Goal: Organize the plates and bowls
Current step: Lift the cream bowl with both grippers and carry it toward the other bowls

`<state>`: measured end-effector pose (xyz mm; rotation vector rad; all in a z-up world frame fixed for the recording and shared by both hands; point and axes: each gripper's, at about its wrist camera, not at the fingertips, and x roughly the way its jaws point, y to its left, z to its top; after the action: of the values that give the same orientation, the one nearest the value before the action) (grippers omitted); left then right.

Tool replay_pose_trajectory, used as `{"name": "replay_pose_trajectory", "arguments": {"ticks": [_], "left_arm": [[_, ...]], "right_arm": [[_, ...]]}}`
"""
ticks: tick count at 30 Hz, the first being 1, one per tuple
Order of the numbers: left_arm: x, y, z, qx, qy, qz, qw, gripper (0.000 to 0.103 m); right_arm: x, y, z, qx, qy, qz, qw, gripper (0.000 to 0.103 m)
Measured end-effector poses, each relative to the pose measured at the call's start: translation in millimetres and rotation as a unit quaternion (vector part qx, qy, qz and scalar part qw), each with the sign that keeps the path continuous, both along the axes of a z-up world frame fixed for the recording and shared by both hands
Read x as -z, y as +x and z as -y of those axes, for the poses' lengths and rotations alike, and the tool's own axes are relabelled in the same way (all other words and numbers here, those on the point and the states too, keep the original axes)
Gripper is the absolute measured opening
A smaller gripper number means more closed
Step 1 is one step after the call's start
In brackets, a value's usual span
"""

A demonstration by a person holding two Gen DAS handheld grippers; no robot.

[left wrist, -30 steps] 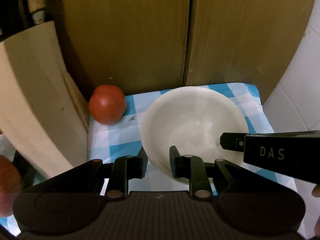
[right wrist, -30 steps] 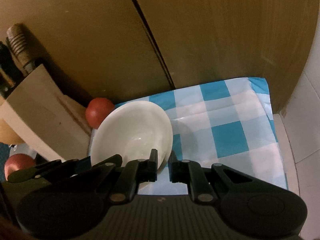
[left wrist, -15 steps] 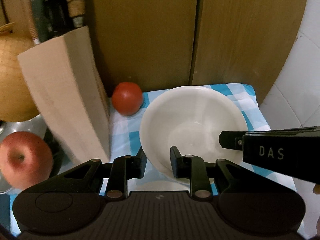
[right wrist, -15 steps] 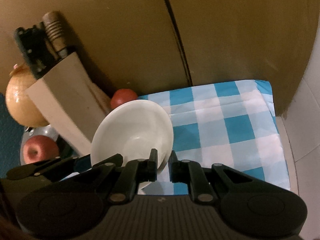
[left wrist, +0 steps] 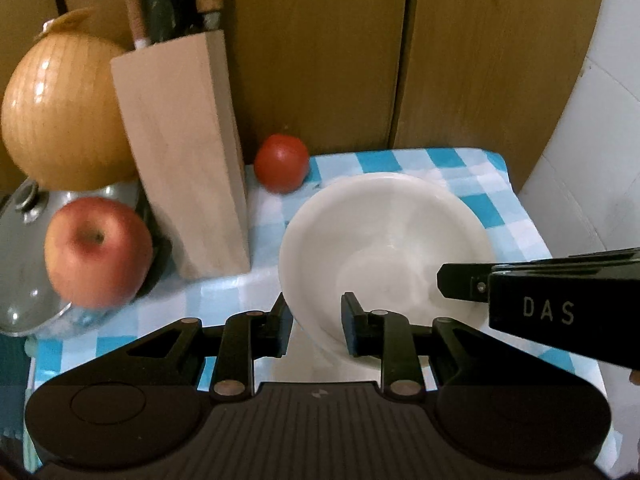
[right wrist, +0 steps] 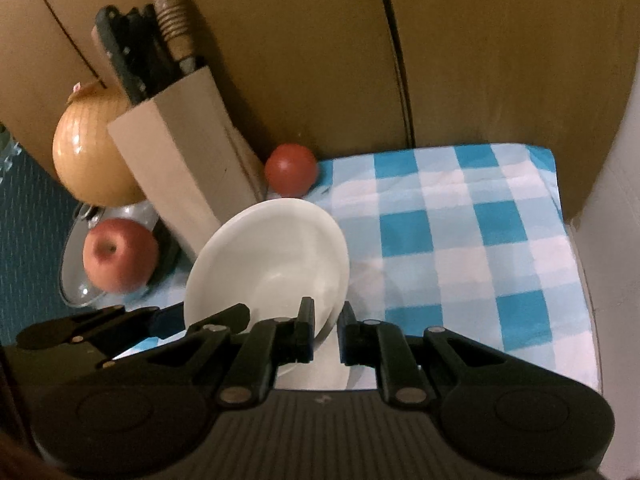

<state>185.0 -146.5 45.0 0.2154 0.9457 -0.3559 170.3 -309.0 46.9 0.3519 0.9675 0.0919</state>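
Observation:
A white bowl (left wrist: 384, 240) hangs tilted above the blue-and-white checked cloth (left wrist: 486, 206), carried by both grippers. My left gripper (left wrist: 314, 330) is shut on the bowl's near rim, one finger outside the wall and one inside. My right gripper (left wrist: 444, 284) reaches in from the right and grips the bowl's right side. In the right wrist view the bowl (right wrist: 272, 256) leans up to the left, with my right gripper (right wrist: 325, 336) shut on its thin rim. There my left gripper (right wrist: 160, 316) touches the bowl's left edge.
A red tomato (left wrist: 281, 168) lies on the cloth by the wooden cabinet doors (left wrist: 320, 60). Left of it stand a wooden knife block (left wrist: 188, 160), a big onion (left wrist: 60, 112), and an apple (left wrist: 98, 252) on a glass pot lid (left wrist: 20, 272). White wall (left wrist: 592, 160) bounds the right.
Both grippers have drawn back and up from the cabinet doors with the bowl between them. The knife block, onion, apple and lid have come into view on the left.

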Motion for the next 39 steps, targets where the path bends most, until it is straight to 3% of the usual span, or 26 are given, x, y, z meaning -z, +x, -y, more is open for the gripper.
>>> {"name": "replay_pose_trajectory", "arguments": {"ticks": [18,39], "left_arm": [[22,-36,-22,0.001,0.009,-0.018,0.9998,0.037],[36,-33,-25,-0.001,0.017,-0.034,0.9993,0.040]], "right_arm": [[21,-35,-29,-0.012,-0.012,-0.017,1.000,0.008],[40,-31,-37,-0.018,-0.014,-0.036,0.999,0.008]]}}
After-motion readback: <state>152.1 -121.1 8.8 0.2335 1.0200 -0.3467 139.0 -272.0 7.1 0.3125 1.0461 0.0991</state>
